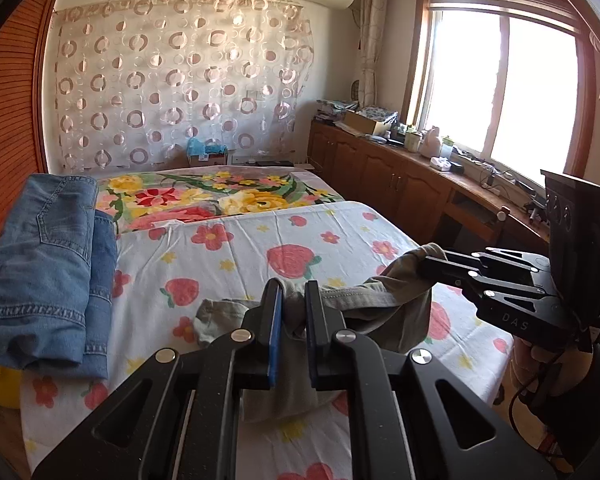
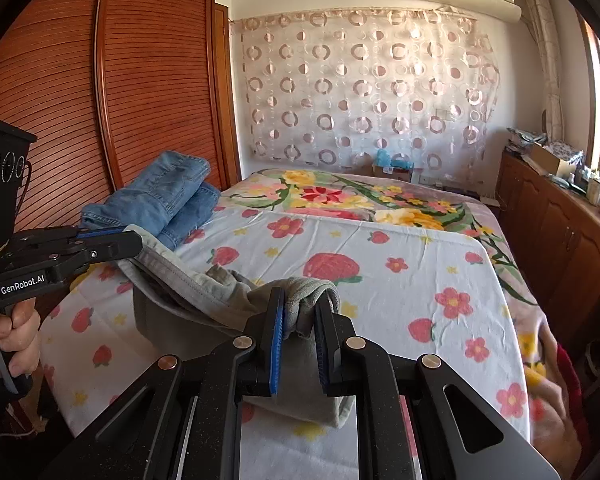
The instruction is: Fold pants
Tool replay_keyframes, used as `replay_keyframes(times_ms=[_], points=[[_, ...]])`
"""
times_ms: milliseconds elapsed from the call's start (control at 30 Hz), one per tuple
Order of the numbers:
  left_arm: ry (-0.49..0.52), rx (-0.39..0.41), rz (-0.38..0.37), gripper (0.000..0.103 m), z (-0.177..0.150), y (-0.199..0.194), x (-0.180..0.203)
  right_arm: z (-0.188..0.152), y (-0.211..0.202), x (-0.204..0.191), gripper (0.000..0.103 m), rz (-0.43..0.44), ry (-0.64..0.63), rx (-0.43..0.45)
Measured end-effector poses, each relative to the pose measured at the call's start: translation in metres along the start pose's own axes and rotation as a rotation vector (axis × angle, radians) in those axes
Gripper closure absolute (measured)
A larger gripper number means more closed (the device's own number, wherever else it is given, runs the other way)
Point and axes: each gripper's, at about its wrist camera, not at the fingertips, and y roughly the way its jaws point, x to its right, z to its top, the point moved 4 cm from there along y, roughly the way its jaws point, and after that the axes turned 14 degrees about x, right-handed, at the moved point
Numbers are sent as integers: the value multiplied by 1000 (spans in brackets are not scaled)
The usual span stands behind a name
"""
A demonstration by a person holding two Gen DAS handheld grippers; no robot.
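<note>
Left wrist: pants [image 1: 400, 300] between fingers [image 1: 274, 320]

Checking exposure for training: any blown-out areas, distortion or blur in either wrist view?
Left wrist: window blown out to white, fisheye bends the wardrobe, black vignette corners. Right wrist: evenly lit, only a sliver of glare at the right edge, same bending. Pants sharp in both, no motion blur.
</note>
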Motion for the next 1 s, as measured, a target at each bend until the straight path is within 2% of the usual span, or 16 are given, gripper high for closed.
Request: replay_keyframes(times_ms=[300,400,533,633,733,800,833,867,1000], points=[[9,-40,36,91,-14,21,-10,-6,25,4,89,4,22,-67],[1,-66,51,88,-23,26,-14,-11,31,8,89,5,37,-97],[-2,-77,68,73,-31,26,-17,-11,36,10,89,-3,42,-120],[-13,-82,55,50,-35,24,-20,-11,39,8,87,-3,52,-127],[-21,-104,46,22,-43,23,-23,-10,37,8,73,-25,48,-123],[-40,-117,53,22,-50,22,-28,-9,34,11,63,-21,62,-114],[-46,-125,53,22,-53,21,-29,-10,32,13,55,-19,71,-113],[-48,-129,49,22,-55,21,-29,-11,28,15,52,-24,78,-111],[-23,-147,76,22,-68,16,-31,-21,16,21,51,-53,58,-120]])
